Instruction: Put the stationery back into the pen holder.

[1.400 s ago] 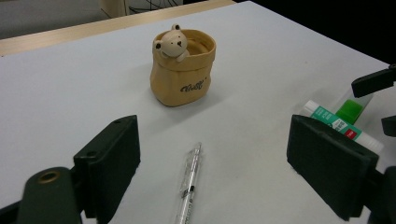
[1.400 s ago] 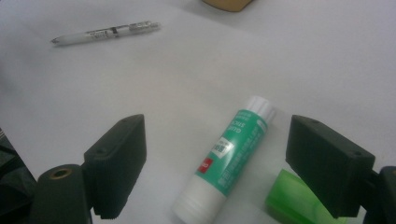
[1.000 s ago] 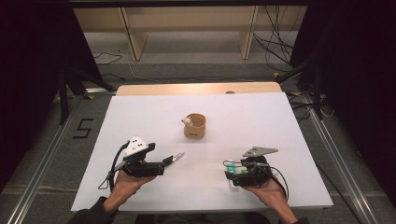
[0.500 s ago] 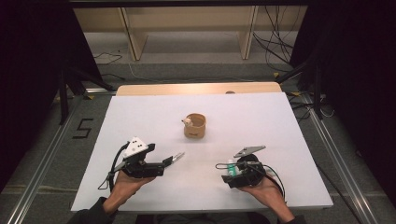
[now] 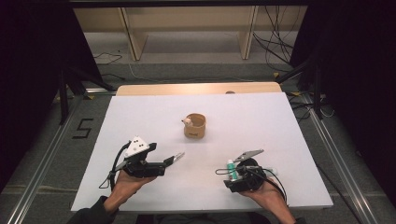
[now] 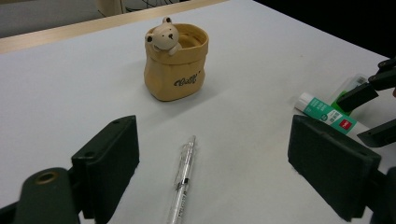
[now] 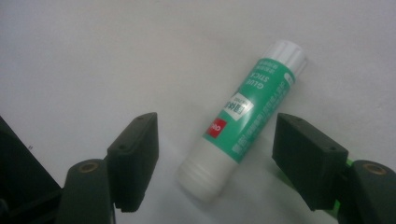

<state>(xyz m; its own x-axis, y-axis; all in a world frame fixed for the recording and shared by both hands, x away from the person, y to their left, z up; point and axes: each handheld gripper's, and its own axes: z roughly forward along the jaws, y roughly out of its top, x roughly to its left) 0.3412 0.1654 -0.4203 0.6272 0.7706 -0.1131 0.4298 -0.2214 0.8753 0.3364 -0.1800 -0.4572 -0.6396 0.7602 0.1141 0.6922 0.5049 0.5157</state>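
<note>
Right, my right gripper has just been closing its jaws around the green-and-white plastic glue stick lying flat on the white table, pads not yet touching. It looks light, rigid and slick; I'd pinch mid-barrel. My left gripper gapes wide, empty.

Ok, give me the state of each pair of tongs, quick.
Left tongs: open, a pen lying between the jaws, untouched.
Right tongs: open, jaws just closing around the glue stick, not pressing it.
</note>
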